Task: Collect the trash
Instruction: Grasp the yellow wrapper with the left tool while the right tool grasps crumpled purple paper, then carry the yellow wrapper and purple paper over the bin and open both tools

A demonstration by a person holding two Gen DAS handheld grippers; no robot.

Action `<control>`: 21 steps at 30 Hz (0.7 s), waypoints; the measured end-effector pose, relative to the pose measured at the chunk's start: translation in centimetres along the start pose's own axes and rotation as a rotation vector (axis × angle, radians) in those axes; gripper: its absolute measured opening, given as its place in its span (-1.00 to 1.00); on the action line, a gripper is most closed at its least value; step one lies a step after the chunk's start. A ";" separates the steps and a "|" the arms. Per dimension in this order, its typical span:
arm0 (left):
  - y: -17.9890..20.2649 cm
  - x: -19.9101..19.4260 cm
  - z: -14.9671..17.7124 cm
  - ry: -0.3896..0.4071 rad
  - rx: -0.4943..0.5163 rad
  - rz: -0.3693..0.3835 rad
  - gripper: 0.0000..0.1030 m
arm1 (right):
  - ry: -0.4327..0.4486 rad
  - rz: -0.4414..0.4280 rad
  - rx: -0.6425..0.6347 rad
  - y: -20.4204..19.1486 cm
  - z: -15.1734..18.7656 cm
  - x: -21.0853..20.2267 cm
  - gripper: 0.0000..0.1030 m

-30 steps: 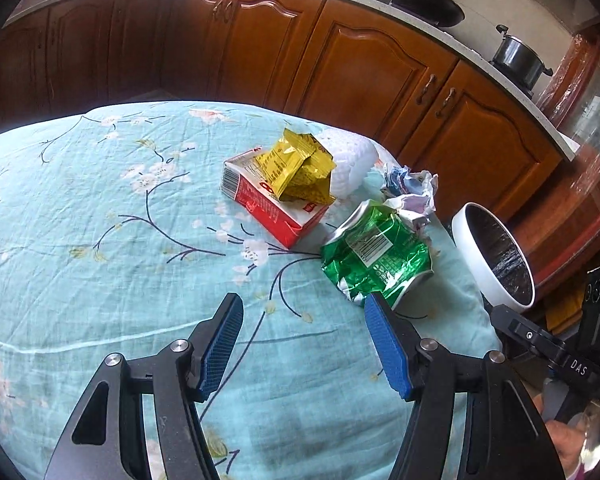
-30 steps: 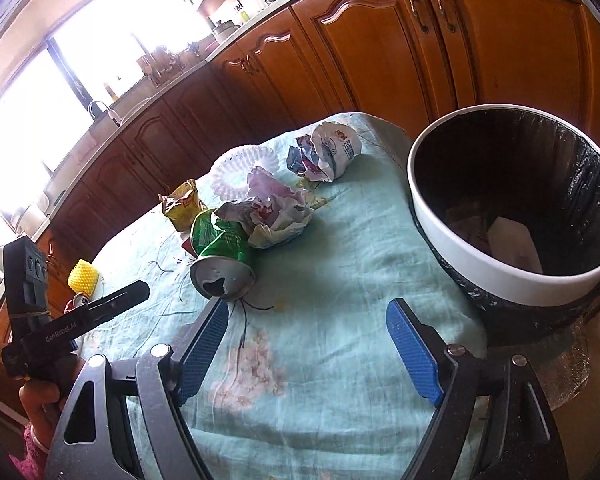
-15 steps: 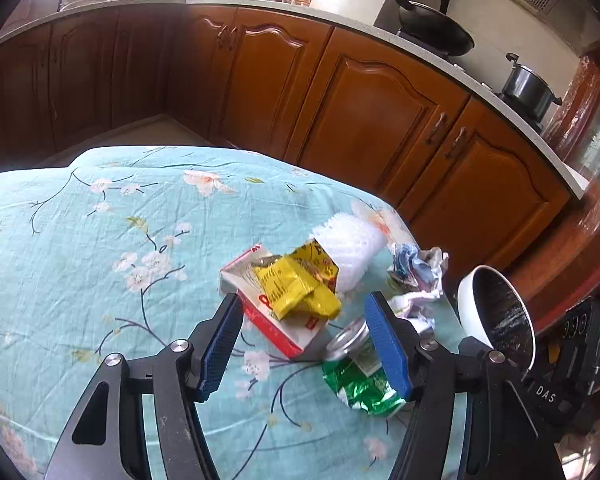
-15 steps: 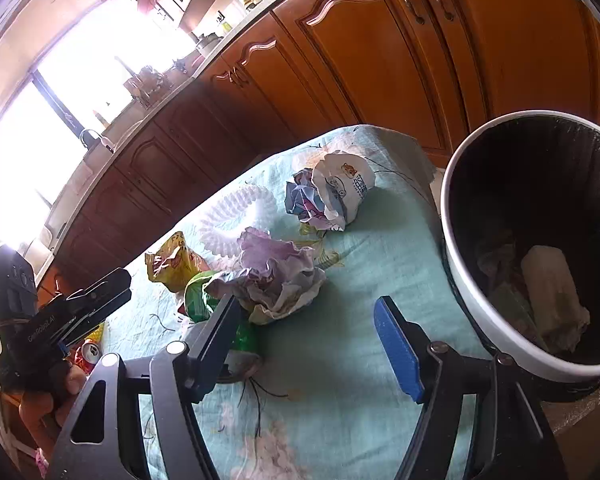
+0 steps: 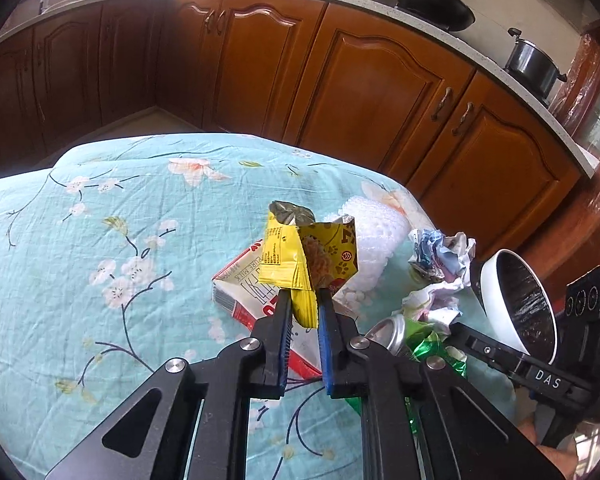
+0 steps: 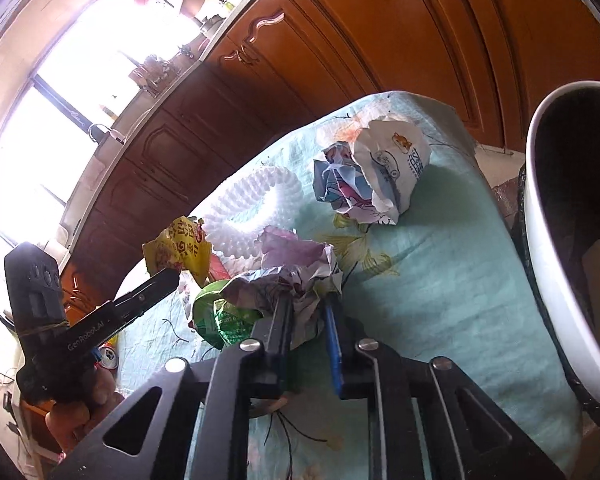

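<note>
My left gripper [image 5: 303,300] is shut on a yellow snack wrapper [image 5: 300,256] and holds it just above a red and white milk carton [image 5: 248,296]. My right gripper [image 6: 306,304] is shut on a crumpled purple and white paper ball [image 6: 296,264]. A green foil bag [image 6: 220,320] lies under that ball; it also shows in the left wrist view [image 5: 428,344]. Another crumpled paper [image 6: 372,168] lies farther back. The white-rimmed trash bin [image 6: 548,240] with a black liner stands at the right, off the table edge.
A white foam fruit net [image 6: 252,204] lies on the teal floral tablecloth [image 5: 120,240]. Brown kitchen cabinets [image 5: 360,92] run behind the table. A red can [image 6: 108,356] lies near the hand holding the left gripper.
Both grippers went from open to shut: the left closed on the yellow wrapper and lifted it, the right moved forward and closed on the purple and white paper ball.
</note>
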State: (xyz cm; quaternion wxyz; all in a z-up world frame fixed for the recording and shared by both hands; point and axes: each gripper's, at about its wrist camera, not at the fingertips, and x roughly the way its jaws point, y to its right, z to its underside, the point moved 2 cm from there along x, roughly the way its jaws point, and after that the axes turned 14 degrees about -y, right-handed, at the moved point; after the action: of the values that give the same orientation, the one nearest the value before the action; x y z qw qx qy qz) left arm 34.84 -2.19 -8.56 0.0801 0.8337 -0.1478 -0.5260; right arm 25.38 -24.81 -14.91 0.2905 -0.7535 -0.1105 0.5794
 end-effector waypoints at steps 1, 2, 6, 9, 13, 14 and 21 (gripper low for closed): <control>-0.1 -0.4 0.3 0.007 0.001 0.001 -0.80 | 0.005 0.005 -0.007 -0.2 0.2 -0.3 -0.79; -0.1 -0.8 0.5 0.016 0.002 0.002 -0.81 | 0.014 0.013 -0.021 -0.4 0.5 -0.7 -0.79; 0.4 -2.8 1.4 0.057 0.025 -0.002 -0.82 | 0.055 0.044 -0.057 -0.8 1.5 -2.3 -0.80; 1.3 -4.5 2.1 0.086 0.056 0.014 -0.82 | 0.084 0.062 -0.066 -0.5 2.2 -3.8 -0.81; 3.3 -5.9 3.2 0.098 0.107 0.051 -0.82 | 0.112 0.075 -0.053 0.1 3.1 -5.8 -0.81; 3.9 -6.0 3.5 0.095 0.120 0.061 -0.82 | 0.119 0.078 -0.047 0.4 3.4 -6.4 -0.81; 7.5 -5.7 5.6 0.049 0.210 0.123 -0.82 | 0.165 0.139 -0.012 3.3 5.7 -10.0 -0.81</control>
State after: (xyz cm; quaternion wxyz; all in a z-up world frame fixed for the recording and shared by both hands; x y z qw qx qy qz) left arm 26.31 -7.22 -3.98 0.0279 0.8395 -0.2510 -0.4811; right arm 16.41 -30.71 -9.55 0.2530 -0.8062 -0.0370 0.5335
